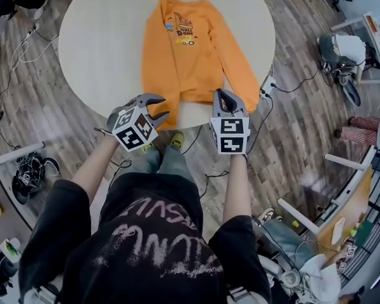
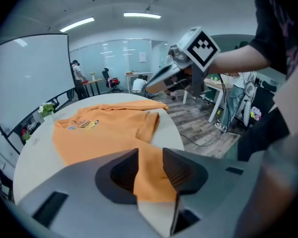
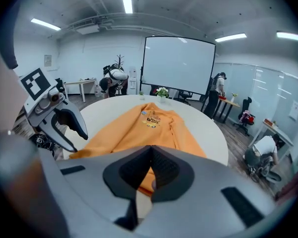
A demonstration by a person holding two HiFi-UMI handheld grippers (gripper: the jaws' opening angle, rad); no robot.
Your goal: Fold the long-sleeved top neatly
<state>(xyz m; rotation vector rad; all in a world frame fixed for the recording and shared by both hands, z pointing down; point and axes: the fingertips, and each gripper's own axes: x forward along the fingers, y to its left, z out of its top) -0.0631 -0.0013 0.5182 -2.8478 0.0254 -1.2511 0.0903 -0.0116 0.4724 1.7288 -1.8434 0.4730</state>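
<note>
An orange long-sleeved top (image 1: 190, 49) with a chest print lies flat, front up, on the round white table (image 1: 101, 43), its sleeves running down along its sides. My left gripper (image 1: 165, 106) is open at the top's near left hem corner. In the left gripper view orange cloth (image 2: 109, 128) shows through the gap of that gripper (image 2: 150, 155), and its pads do not press on it. My right gripper (image 1: 219, 92) is shut at the near right of the hem. From the right gripper view (image 3: 150, 150) the top (image 3: 149, 128) stretches away beyond the tips, with nothing visibly pinched.
The table's near edge (image 1: 196, 116) lies just under both grippers, with my legs (image 1: 168, 154) below it. Cables (image 1: 291, 84) trail over the wood floor. Shoes (image 1: 31, 170) sit at the left, desks and chairs (image 1: 342, 49) at the right. People stand far off (image 3: 114, 78).
</note>
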